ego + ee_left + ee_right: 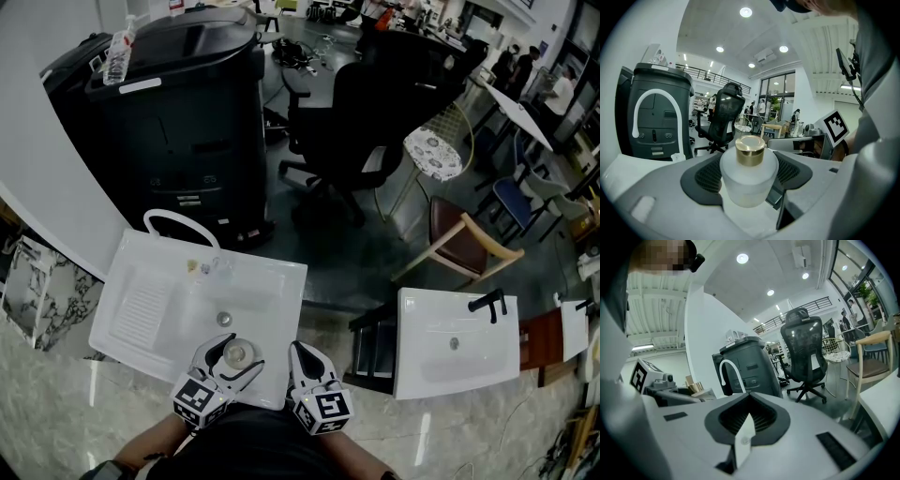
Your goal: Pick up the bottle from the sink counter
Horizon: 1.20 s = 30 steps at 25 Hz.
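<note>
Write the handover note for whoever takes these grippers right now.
Left gripper: jaws closed on the bottle, which is upright with its gold cap on top, over the near edge of the sink.
Right gripper: shut, empty, beside the left one.
Done: bottle gripped.
Left: lift it clear. The views do not show whether it is off the counter yet.
</note>
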Each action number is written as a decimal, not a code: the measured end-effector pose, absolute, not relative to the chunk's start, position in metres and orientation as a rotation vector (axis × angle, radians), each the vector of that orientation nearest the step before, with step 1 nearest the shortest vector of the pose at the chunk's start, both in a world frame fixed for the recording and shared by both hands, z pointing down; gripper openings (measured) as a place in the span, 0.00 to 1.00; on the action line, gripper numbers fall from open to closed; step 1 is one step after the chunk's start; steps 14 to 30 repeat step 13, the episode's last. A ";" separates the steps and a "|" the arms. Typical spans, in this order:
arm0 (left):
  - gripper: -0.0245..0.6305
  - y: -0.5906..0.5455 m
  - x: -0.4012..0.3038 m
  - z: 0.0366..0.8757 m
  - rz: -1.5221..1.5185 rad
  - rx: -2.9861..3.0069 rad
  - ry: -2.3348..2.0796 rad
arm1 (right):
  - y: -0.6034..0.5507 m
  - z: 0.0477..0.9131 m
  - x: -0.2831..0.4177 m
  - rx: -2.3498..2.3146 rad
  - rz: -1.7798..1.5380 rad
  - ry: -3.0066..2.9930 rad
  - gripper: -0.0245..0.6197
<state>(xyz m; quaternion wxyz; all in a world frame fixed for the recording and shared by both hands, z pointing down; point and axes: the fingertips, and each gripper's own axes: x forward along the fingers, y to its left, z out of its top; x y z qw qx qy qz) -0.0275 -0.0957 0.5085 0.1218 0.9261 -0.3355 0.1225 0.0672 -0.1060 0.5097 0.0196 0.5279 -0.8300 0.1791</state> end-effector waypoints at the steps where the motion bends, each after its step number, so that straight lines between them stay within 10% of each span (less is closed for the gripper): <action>1: 0.55 -0.096 -0.028 0.508 0.355 2.706 -0.979 | -0.106 0.509 0.067 1.637 0.555 -2.575 0.05; 30: 0.55 -0.102 -0.027 0.510 0.360 2.711 -0.966 | -0.109 0.511 0.068 1.640 0.553 -2.568 0.05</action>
